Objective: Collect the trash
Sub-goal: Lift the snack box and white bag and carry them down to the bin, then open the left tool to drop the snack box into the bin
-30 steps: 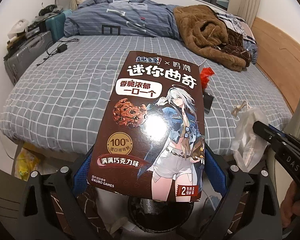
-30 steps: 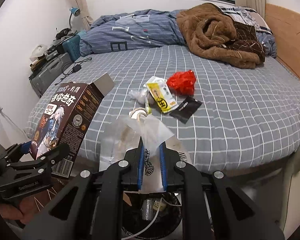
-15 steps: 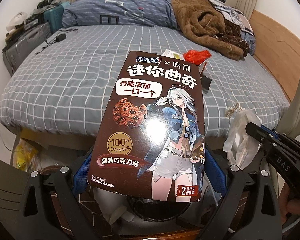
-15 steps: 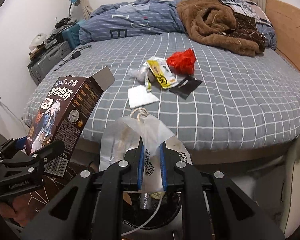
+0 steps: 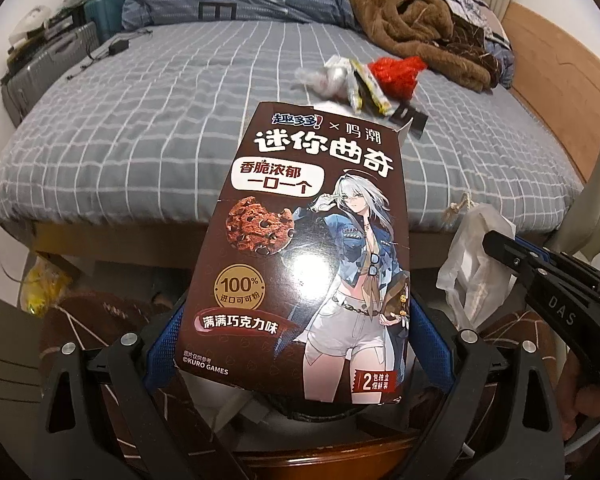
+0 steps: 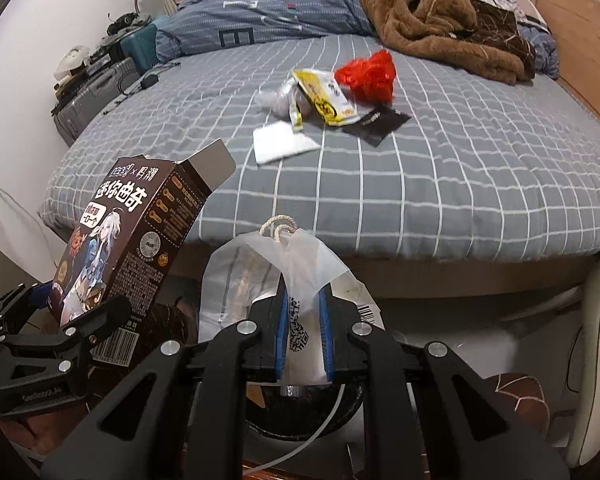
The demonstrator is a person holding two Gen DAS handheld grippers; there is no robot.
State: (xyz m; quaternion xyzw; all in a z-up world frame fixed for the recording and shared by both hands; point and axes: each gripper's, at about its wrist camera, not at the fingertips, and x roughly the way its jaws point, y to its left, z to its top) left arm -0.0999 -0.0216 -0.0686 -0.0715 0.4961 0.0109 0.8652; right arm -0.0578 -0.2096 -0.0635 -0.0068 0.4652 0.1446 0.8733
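Note:
My left gripper [image 5: 296, 344] is shut on a brown cookie box [image 5: 308, 248], top flap open, held upright over a dark round bin [image 5: 320, 404]. The box also shows in the right wrist view [image 6: 128, 240] with the left gripper [image 6: 52, 332] below it. My right gripper [image 6: 304, 340] is shut on a clear plastic bag [image 6: 280, 272] with a rope handle, above the bin [image 6: 300, 412]. On the grey checked bed [image 6: 440, 184] lie a red wrapper [image 6: 368, 74], a yellow packet [image 6: 324, 96], a black sachet [image 6: 376, 122], a white tissue [image 6: 284, 146] and a crumpled clear wrapper [image 6: 276, 98].
A brown blanket [image 6: 440, 20] and blue duvet [image 6: 268, 8] lie at the bed's far end. Suitcases [image 6: 92, 96] stand at its left. A yellow bag [image 5: 44, 284] lies on the floor by the bed's corner. A wooden wall panel [image 5: 560, 64] is on the right.
Both grippers have drawn back and down from the bed toward the bin, still holding the box and the bag. More of the bed's front edge and floor shows.

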